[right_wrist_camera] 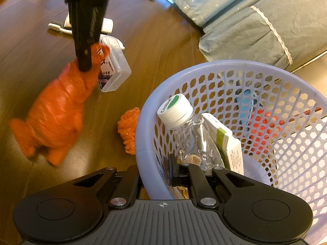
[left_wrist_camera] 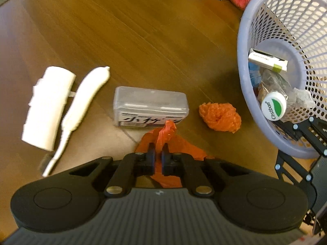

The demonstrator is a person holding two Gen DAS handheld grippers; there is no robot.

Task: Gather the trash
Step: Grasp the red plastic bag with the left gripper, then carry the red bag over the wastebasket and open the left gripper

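Your left tool (left_wrist_camera: 157, 152) is pinching the orange plastic bag (right_wrist_camera: 55, 112) by its twisted top, above the wooden floor (left_wrist_camera: 122, 30). Your right tool (right_wrist_camera: 161, 173) is clamped on the rim of the lavender mesh basket (right_wrist_camera: 143, 134); a crumpled orange wad (left_wrist_camera: 220, 116) lies just beside the basket.

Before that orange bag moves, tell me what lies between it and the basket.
Only the crumpled orange wad lies on the floor between the orange plastic bag, pinched by the left gripper, and the lavender basket; lifted over, nothing blocks it.
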